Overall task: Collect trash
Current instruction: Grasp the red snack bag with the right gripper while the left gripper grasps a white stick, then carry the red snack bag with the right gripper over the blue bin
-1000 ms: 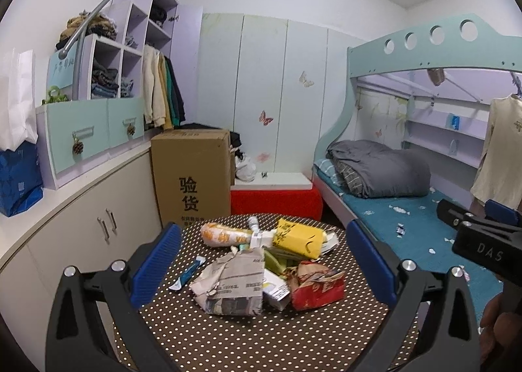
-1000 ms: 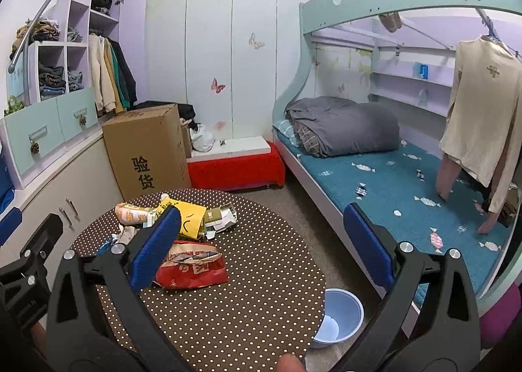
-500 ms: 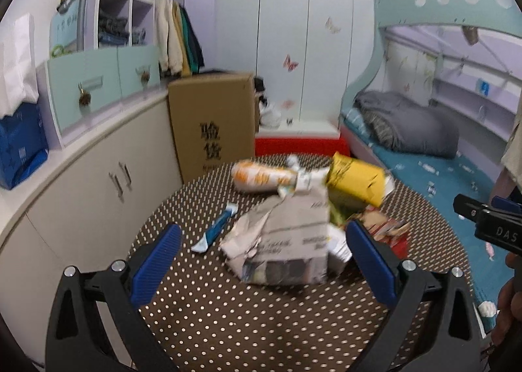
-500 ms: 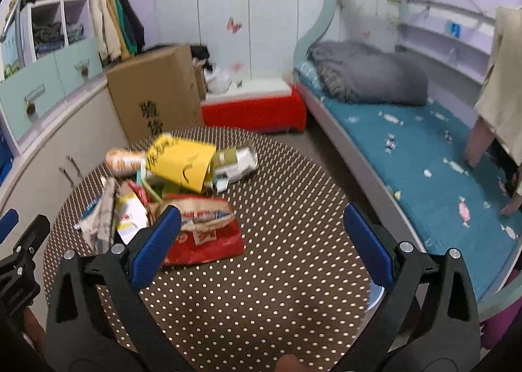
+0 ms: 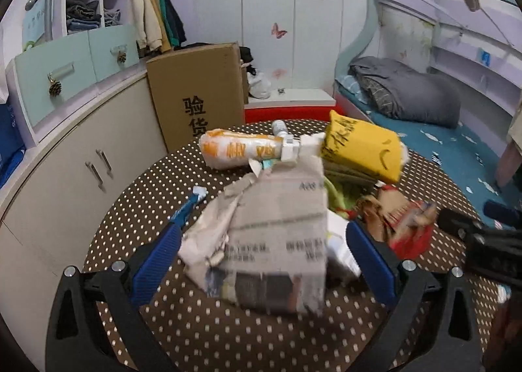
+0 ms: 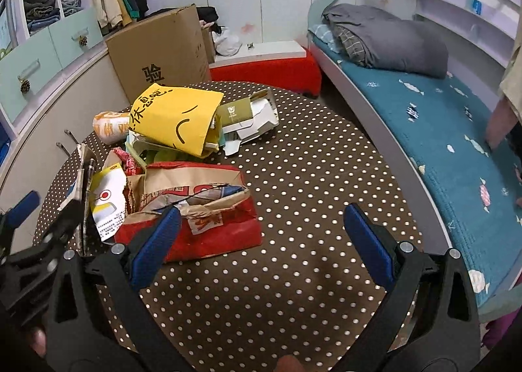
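Brown dotted desk (image 6: 293, 176): trash heaped left of centre.
Left gripper (image 5: 261, 261): jaws spread, crumpled newspaper (image 5: 270, 241) lies between them, not pinched.
Right gripper (image 6: 261, 241): jaws spread, red paper bag (image 6: 202, 222) by left jaw.

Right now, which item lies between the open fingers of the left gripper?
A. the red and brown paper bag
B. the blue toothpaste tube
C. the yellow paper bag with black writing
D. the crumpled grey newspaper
D: in the left wrist view the crumpled grey newspaper sits between the open left gripper fingers, not yet clamped.
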Available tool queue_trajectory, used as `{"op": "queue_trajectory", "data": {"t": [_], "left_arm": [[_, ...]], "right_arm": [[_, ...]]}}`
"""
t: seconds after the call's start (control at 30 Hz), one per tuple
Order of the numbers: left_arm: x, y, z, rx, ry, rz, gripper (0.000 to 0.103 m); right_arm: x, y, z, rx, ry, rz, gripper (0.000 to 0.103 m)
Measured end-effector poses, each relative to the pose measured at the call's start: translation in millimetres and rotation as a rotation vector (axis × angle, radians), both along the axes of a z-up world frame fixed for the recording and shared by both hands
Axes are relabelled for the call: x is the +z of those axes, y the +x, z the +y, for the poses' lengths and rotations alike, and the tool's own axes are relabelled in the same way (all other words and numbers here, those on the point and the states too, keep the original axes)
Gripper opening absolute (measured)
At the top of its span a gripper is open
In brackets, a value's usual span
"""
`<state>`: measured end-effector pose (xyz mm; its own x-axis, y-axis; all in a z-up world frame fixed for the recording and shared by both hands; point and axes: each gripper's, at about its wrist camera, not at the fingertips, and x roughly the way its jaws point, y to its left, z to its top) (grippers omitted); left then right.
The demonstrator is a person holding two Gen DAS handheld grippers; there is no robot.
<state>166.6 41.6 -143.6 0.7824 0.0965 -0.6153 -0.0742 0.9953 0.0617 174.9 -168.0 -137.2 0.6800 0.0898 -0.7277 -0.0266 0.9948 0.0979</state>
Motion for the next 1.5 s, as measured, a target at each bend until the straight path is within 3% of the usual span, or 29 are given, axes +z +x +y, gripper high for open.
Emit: {"op": "queue_trajectory", "data": {"t": [0.17, 0.23, 0.3, 0.6, 0.67, 0.7, 0.73, 0.8, 1.13, 1.5], "left_arm": [[-6.0, 14.3, -1.3, -0.02, -0.001, 0.011, 0.098], [-7.9, 19.0, 4.7, -0.037, -0.03, 0.036, 0.082], [-12.9, 19.1, 9.7, -0.057, -0.095, 0.068, 0.055], [-3.4, -1.4, 24.2, -0.085, -0.144, 0.014, 0.029], [-0.6, -7.5, 28.3, -0.091, -0.153, 0.002, 0.027], [0.7, -8.9, 29.5, -0.091, -0.155, -0.002, 0.026], [2.0, -10.2, 30.6, -0.092, -0.158, -0.006, 0.025], [3.6, -12.6, 32.0, -0.092, -0.162, -0.015, 0.022], [13.0, -33.2, 47.9, -0.075, -0.184, -0.071, 0.011], [50.2, -64.2, 58.5, -0.067, -0.236, -0.144, 0.006]], "right_arm": [[0.4, 2.6, 4.3, 0.003, 0.014, 0.006, 0.097], [0.7, 3.7, 8.8, 0.004, 0.023, 0.006, 0.097], [0.6, 3.0, 14.9, 0.019, 0.038, 0.009, 0.097], [-16.1, 18.9, 55.8, 0.066, 0.027, 0.043, 0.097], [-22.5, 21.9, 58.0, 0.06, 0.014, 0.059, 0.089], [-26.5, 22.0, 58.5, 0.053, 0.005, 0.065, 0.078], [-29.3, 22.0, 57.5, 0.053, 0.009, 0.075, 0.052], [-32.1, 18.4, 52.1, 0.045, 0.016, 0.08, 0.028], [-13.3, -8.6, 3.2, 0.022, 0.081, 0.001, 0.01], [7.0, -30.0, -36.1, 0.031, 0.155, -0.065, 0.008]]}}
